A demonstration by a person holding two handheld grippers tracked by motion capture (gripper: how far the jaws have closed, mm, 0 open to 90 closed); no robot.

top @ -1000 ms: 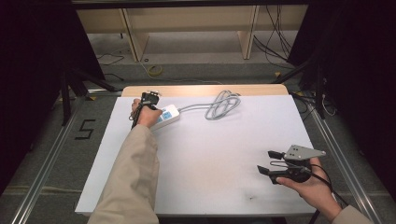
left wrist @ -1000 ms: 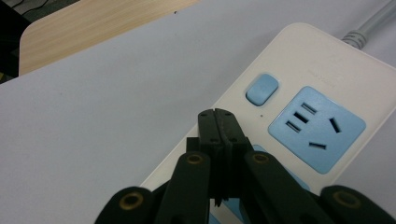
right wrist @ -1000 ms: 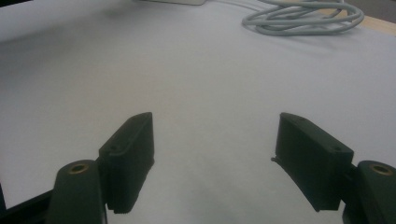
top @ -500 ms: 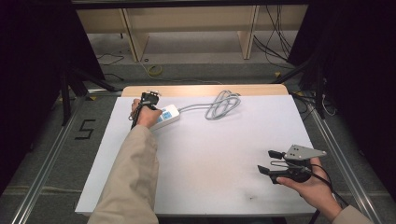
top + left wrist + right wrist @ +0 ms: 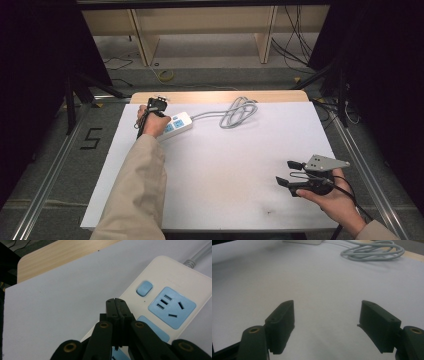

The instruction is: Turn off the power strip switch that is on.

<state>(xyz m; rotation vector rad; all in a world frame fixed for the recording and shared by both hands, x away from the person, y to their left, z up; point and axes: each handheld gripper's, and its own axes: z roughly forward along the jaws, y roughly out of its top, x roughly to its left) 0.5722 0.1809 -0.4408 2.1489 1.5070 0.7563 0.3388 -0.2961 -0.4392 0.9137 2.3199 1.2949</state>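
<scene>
High view: nothing has shifted; left gripper (image 5: pixel 156 106), jaws closed and empty, stays over strip (image 5: pixel 181 122); right gripper (image 5: pixel 290 172) gapes, idle.

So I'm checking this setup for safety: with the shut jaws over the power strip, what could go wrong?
The left gripper, jaws shut, hovers over the power strip beside its blue switch; a push could slip onto the socket instead. The strip looks unheld, so it may slide. Its coiled cable could drag.
</scene>
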